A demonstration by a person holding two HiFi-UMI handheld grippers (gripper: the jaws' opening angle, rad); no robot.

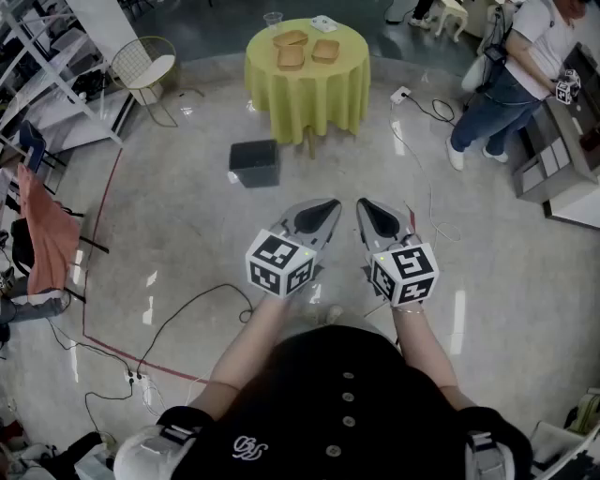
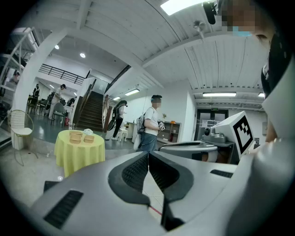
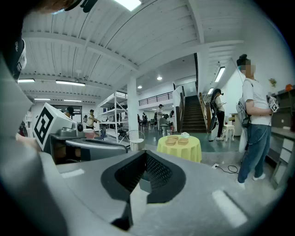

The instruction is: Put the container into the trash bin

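Note:
Three brown containers (image 1: 292, 56) lie on a round table with a yellow cloth (image 1: 307, 89) at the far side of the floor. A black trash bin (image 1: 254, 162) stands on the floor just in front and left of that table. My left gripper (image 1: 330, 208) and right gripper (image 1: 366, 208) hang side by side in mid-air, well short of the bin and table, both shut and empty. The left gripper view shows its jaws (image 2: 148, 154) closed, with the table (image 2: 79, 152) far off to the left. In the right gripper view, the shut jaws (image 3: 145, 154) point just left of the table (image 3: 179, 148).
A person in a white shirt and jeans (image 1: 506, 80) stands at the far right by shelving. A clear cup (image 1: 273, 19) and a white item sit on the table. A wire chair (image 1: 145, 66) is far left. Cables (image 1: 187, 314) and a red line cross the floor.

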